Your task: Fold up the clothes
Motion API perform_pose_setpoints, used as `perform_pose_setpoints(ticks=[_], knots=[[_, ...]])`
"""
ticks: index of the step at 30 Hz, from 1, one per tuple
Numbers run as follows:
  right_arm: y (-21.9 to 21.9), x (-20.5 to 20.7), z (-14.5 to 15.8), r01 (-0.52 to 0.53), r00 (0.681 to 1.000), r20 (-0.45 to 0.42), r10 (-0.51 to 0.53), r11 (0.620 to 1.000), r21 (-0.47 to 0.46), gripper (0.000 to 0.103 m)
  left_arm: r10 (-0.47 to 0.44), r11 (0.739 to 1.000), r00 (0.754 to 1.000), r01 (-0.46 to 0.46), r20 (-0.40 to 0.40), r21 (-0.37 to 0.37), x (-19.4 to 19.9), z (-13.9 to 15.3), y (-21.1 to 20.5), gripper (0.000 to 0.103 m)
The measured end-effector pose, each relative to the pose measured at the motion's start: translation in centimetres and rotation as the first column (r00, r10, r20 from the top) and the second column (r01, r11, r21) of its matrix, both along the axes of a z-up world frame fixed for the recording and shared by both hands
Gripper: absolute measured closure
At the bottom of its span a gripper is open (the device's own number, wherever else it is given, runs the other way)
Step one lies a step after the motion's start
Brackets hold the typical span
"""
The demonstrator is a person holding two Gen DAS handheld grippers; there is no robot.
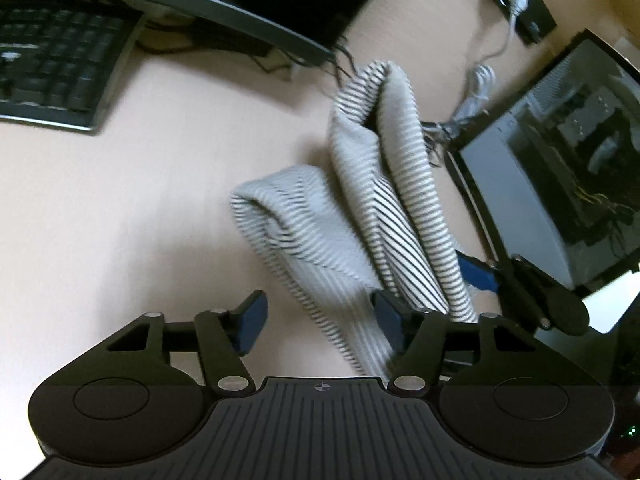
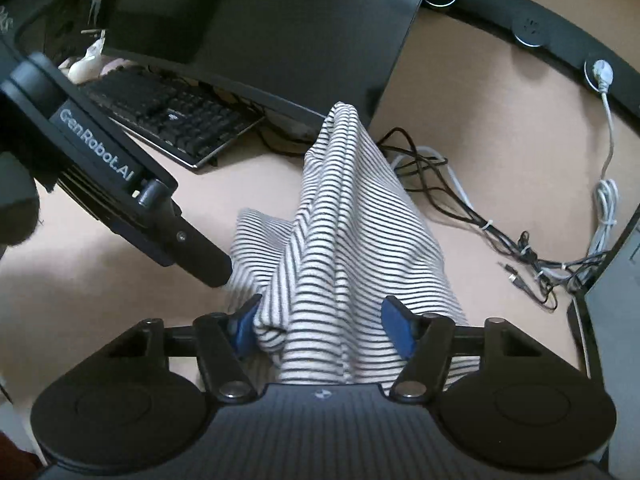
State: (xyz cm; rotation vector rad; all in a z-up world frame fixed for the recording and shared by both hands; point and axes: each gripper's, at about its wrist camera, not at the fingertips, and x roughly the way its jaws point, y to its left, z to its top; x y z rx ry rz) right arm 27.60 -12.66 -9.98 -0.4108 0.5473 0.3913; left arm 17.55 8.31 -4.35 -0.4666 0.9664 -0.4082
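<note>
The desk (image 2: 500,128) is smooth and pale, and on it the garment (image 2: 340,220) is stretched as one long bunched band, soft knit with thin dark stripes, running away from both grippers. Its near end is seen between the jaws of the right gripper (image 2: 326,326), half released, the left pad touching cloth; a firm grip cannot be told. The left gripper (image 1: 320,322) is just beside, jaws half released, the cloth edge lying between them unpressed

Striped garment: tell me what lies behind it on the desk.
Behind the striped garment stand a dark monitor, a keyboard to its left and tangled cables to its right. The desk directly behind the cloth is hidden.
</note>
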Motion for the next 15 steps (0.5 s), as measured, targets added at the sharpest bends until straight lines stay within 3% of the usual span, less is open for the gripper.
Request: perform_pose_setpoints(ticks=[1, 3, 9, 12, 15], knots=[[-0.3, -0.1, 0.2, -0.015, 1.000, 0.001, 0.015, 1.000, -0.006, 0.067, -0.012, 1.000, 1.000, 0.012, -0.007, -0.007, 0.3, -0.1, -0.4, 0.052], [-0.7, -0.3, 0.8, -0.047, 0.999, 0.020, 0.048, 0.998, -0.046, 0.077, -0.029, 0.999, 0.999, 0.029, -0.025, -0.024, 0.9, -0.6, -0.9, 0.054], [-2.6, -1.5, 5.0, -0.085, 0.996, 0.035, 0.084, 0.996, 0.032, 0.081, -0.050, 0.998, 0.996, 0.047, -0.069, -0.036, 2.3, -2.0, -1.8, 0.052], [-2.1, -2.1, 4.9, -0.125, 0.992, -0.012, 0.125, 0.991, 0.049, 0.081, -0.059, 0.998, 0.996, 0.057, -0.065, -0.038, 2.4, -2.1, -1.9, 0.052], [-1.5, -1.9, 2.1, -0.125, 0.989, -0.073, 0.126, 0.992, 0.013, 0.081, -0.057, 0.998, 0.996, 0.056, -0.066, -0.028, 2.2, -1.9, -1.6, 0.054]])
